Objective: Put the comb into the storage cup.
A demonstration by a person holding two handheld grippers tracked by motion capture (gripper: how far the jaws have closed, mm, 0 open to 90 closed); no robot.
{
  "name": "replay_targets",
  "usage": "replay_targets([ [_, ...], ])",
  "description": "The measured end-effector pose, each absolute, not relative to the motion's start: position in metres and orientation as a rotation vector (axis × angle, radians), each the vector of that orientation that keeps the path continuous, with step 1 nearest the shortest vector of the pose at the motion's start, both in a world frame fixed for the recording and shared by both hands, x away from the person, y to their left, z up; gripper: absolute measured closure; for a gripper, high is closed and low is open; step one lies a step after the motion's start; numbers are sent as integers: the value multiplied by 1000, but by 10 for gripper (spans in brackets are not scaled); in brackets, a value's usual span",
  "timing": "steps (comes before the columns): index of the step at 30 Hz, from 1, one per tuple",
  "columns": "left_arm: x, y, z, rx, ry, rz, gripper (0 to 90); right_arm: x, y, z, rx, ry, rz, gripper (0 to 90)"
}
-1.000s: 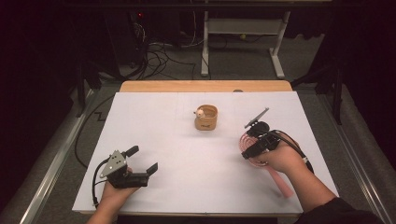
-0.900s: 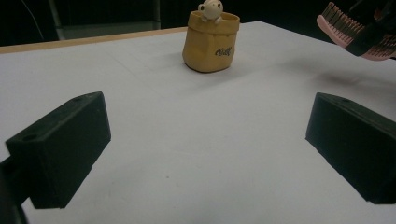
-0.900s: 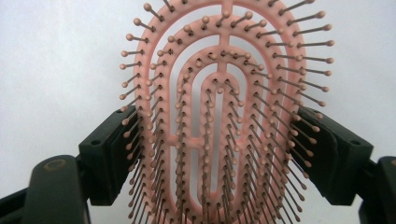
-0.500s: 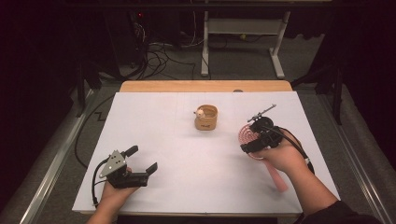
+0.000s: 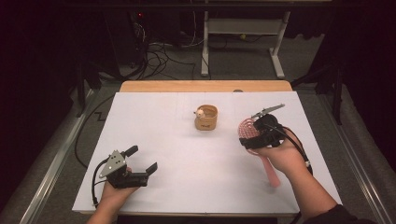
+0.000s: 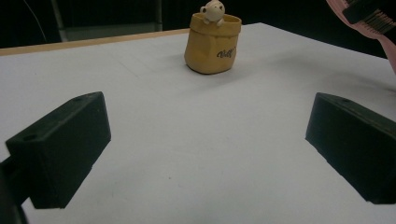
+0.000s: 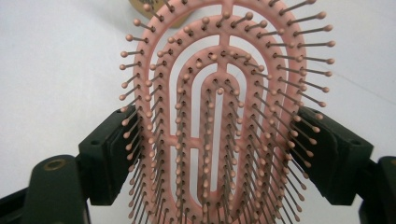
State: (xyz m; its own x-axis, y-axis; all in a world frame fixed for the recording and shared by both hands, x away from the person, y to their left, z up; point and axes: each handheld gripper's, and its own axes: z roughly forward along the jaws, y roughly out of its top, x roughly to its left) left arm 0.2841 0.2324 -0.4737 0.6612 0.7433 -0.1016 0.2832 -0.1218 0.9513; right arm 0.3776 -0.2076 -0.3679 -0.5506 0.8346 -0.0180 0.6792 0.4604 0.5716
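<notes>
A pink hairbrush (image 5: 246, 128) is held over the right side of the table, its handle trailing back under the person's right hand. My right gripper (image 5: 249, 136) is shut on the brush head (image 7: 224, 93), one pad pressing into the bristles on each side. A small yellow pot (image 5: 206, 117) with a bear figure at its rim stands mid-table, left of the brush. My left gripper (image 5: 142, 158) rests near the front left, open with nothing between its jaws. From the left gripper (image 6: 208, 140), the pot (image 6: 213, 44) stands ahead and the brush (image 6: 369, 23) at the upper right.
A white sheet (image 5: 187, 186) covers the table, with a wooden strip (image 5: 205, 86) along its far edge. Cables and a desk frame (image 5: 205, 46) lie on the dark floor beyond. Metal rails run along both sides of the table.
My right gripper has edged a little farther up the table with the hairbrush still in it. The left gripper has not moved.
</notes>
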Motion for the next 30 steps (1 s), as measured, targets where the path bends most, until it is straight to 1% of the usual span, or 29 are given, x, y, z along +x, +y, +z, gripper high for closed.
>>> replay_targets([
  [30, 284, 232, -474, 1696, 844, 484, 6, 360, -216, -358, 1209, 2170, 1052, 206],
])
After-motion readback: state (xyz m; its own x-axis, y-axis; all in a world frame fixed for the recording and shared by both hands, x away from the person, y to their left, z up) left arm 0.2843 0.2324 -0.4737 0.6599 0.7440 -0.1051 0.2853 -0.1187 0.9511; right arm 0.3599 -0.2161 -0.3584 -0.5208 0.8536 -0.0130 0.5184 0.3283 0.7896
